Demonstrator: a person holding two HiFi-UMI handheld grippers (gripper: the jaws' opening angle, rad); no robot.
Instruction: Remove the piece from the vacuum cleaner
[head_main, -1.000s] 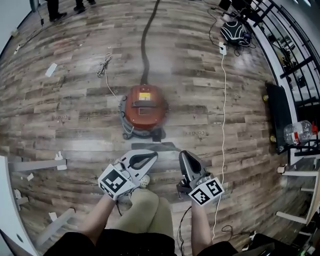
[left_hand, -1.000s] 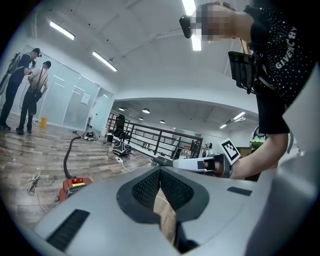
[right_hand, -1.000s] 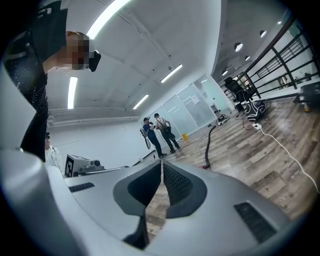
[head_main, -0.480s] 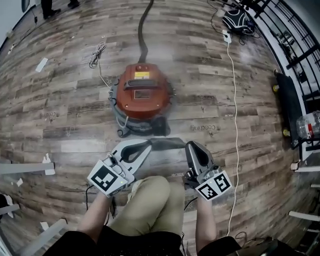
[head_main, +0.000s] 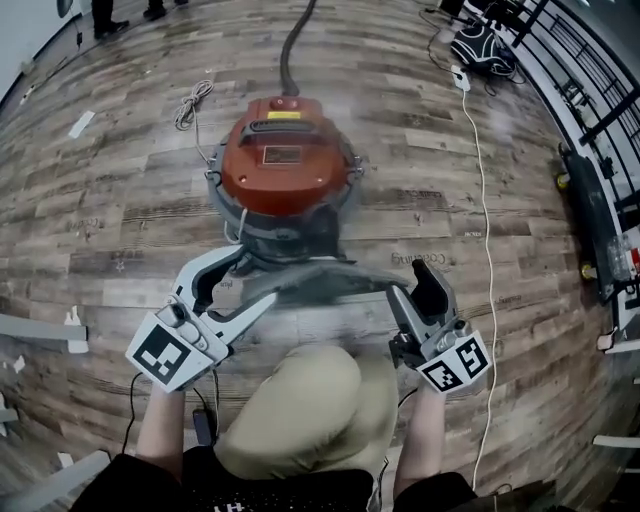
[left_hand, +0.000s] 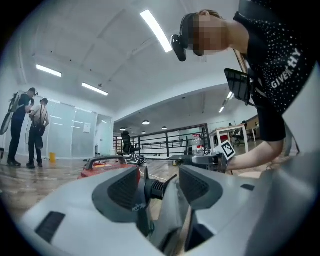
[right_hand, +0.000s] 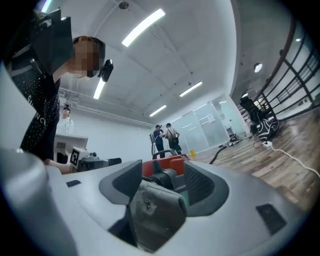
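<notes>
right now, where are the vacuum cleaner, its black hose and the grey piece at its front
vacuum cleaner (head_main: 283, 160): head view, on its red lid
black hose (head_main: 292, 55): head view, on the stretch beyond the body
grey piece (head_main: 318, 281): head view, on its middle, just below the body

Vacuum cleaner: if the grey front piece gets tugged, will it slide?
Likely slides some: the vacuum cleaner sits free on smooth wood floor, nothing bracing it. Its bulk probably adds weight that resists. The hose behind may drag along.
</notes>
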